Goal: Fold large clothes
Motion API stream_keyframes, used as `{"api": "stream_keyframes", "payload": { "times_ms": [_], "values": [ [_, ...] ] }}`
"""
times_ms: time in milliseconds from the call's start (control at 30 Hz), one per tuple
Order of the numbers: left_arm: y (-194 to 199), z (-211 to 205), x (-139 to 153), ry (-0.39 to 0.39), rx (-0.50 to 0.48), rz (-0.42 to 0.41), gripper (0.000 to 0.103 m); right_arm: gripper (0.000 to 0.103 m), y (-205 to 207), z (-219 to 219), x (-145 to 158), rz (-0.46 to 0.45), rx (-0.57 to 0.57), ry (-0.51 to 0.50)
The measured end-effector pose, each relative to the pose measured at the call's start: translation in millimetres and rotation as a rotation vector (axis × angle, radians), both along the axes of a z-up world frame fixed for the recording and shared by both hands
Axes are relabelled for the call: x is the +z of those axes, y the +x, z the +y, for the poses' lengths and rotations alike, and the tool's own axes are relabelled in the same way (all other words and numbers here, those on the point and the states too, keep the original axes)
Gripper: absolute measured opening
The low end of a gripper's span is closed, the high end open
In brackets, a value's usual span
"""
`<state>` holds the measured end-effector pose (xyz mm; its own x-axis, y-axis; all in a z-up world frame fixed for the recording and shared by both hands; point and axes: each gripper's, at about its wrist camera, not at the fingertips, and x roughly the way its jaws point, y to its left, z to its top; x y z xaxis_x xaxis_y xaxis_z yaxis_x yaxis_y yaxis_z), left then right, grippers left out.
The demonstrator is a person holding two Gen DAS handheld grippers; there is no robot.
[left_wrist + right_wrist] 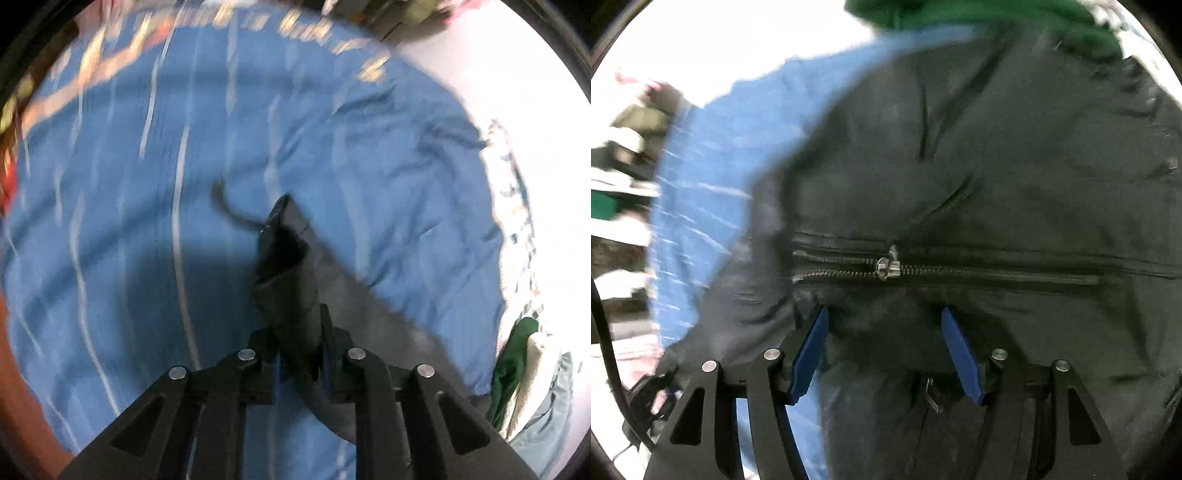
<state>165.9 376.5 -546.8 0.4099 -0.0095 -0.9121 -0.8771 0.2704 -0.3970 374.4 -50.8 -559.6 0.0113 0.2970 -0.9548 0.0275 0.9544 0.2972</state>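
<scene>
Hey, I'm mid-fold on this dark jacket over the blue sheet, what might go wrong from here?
1. The left hand-held gripper pinches only a narrow bunch of the dark jacket; it may slip out.
2. The right hand-held gripper stands open right by the half-open zipper; closing there could catch the slider instead of cloth.
3. Dragging may rumple the blue sheet.
</scene>
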Motion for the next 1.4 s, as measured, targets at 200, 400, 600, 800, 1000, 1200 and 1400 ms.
{"api": "stream_keyframes", "payload": {
  "times_ms": [200, 400, 600, 800, 1000, 1200, 1400],
  "values": [
    [-27.9, -2.8, -30.6, -0.141, 0.099, -0.315, 0.073, 0.067, 1.1, 5.8, 5.2, 0.018, 0.041, -0.016],
    [2.7, -5.1, -18.4, -0.028, 0.088, -0.218, 0.078, 0.067, -11.7, -14.6, 28.5, -0.033, -0.009, 0.007],
    [16.8, -7.2, 24.5, 0.192, -0.009, -0.095, 0.009, 0.049, 0.5, 7.2, 8.7, -0.033, -0.008, -0.138],
    [56.0, -51.0, 108.1, 0.500, -0.240, -0.022, 0.008, 0.053, 7.1, 45.8, 16.1, -0.078, 0.118, -0.360],
    [94.9, -123.4, 173.2, 0.714, -0.427, -0.012, 0.007, 0.084, 1.3, 35.7, 51.8, -0.176, 0.158, -0.420],
    [130.6, -229.4, 209.7, 0.796, -0.632, -0.080, 0.007, 0.084, 8.2, -35.1, 77.7, -0.175, 0.069, -0.314],
    [172.5, -367.8, 211.9, 0.670, -0.861, -0.193, 0.006, 0.084, 7.1, -159.6, 86.9, -0.133, -0.113, -0.223]
  ]
}}
